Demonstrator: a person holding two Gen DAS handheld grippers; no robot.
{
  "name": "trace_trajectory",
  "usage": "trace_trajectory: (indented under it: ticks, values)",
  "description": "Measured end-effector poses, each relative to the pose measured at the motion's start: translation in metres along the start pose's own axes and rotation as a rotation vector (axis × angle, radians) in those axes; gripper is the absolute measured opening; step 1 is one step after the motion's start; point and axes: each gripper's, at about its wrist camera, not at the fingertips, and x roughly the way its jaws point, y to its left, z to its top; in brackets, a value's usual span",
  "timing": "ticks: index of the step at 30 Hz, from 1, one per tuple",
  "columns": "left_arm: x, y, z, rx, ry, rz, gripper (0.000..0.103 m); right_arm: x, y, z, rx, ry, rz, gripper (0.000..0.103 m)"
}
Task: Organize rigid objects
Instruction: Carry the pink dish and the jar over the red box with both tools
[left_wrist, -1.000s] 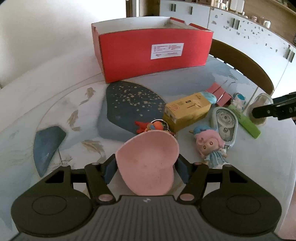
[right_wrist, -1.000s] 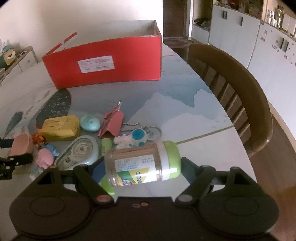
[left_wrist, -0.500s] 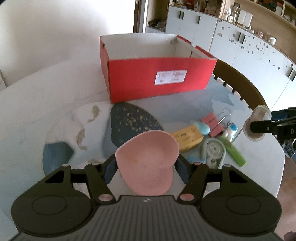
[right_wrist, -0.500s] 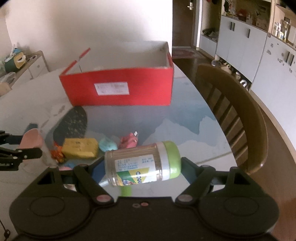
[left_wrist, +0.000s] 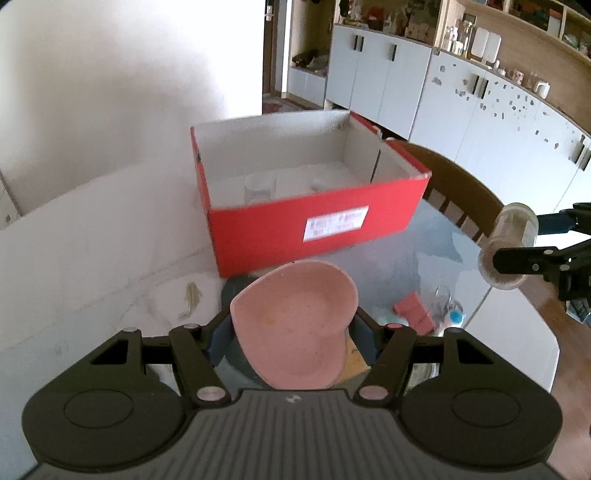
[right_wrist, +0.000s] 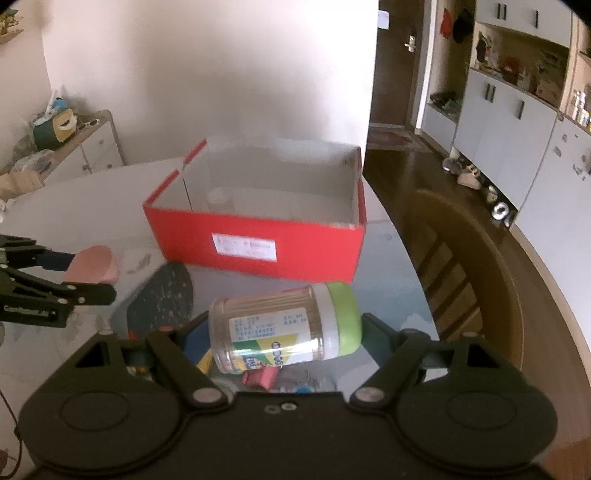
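The left tool (left_wrist: 293, 325) pinches a pink heart-shaped shallow dish (left_wrist: 295, 321) by its side edges, holding it in the air short of the open red cardboard box (left_wrist: 314, 229). The right tool (right_wrist: 284, 332) clamps a clear plastic toothpick jar with a green lid (right_wrist: 284, 328) end to end, lying sideways between its jaws, also above the desk (left_wrist: 92, 240) and near the box's front wall. Both loads hang clear of the leftover clutter below, where a red binder clip (left_wrist: 412, 314) and other small pieces sit on the glossy desk.

The step in hand looks like carrying both items over the front wall to set them inside. The main risk is the wall itself: a low approach could knock dish or jar against the red rim and push the light box across the smooth top. The dish is held only at its rim, so a bump could twist it loose. The jar is round and smooth; it may roll once released. Something pale and cylindrical already stands inside the box, and a drop onto it could tip it. Two tools entering together may also crowd each other.
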Motion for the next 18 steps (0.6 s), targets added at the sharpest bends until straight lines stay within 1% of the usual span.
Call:
trace_trajectory:
  ticks: [3,9,12,18]
  values:
    - [0.002,-0.002,0.016,0.003,-0.007,-0.005,0.067,0.001,0.002,0.014,-0.018,-0.012,0.006,0.083]
    - [0.01,-0.006,0.05,0.006,-0.013,-0.02,0.067,0.008,0.002,0.039,-0.015,-0.03,0.02,0.083]
    - [0.017,-0.008,0.067,0.019,-0.025,-0.005,0.067,0.014,0.003,0.053,-0.021,-0.045,0.016,0.083]
    - [0.036,-0.007,0.104,0.011,-0.043,0.027,0.067,0.03,0.008,0.077,-0.049,-0.075,0.006,0.083]
